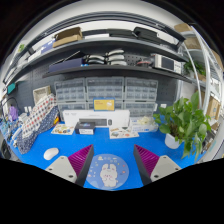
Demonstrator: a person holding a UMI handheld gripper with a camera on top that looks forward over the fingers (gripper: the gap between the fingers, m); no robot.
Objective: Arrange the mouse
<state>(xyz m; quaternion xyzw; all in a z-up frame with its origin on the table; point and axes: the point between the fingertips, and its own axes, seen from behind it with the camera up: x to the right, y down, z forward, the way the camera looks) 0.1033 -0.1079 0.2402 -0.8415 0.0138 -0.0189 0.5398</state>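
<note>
A white mouse (51, 153) lies on the blue table (110, 143), to the left of and a little beyond my left finger. A round light-blue mouse mat (107, 171) with a white rabbit picture lies flat on the table between my fingers. My gripper (110, 166) is open; its two purple pads (82, 159) stand wide apart on either side of the mat and hold nothing.
A white box (89, 122) and papers (124, 131) lie at the back of the table. A potted green plant (184, 119) stands to the right. A checked blue chair (35, 120) is at the left. Drawer cabinets (105, 93) and shelves (105, 58) fill the back wall.
</note>
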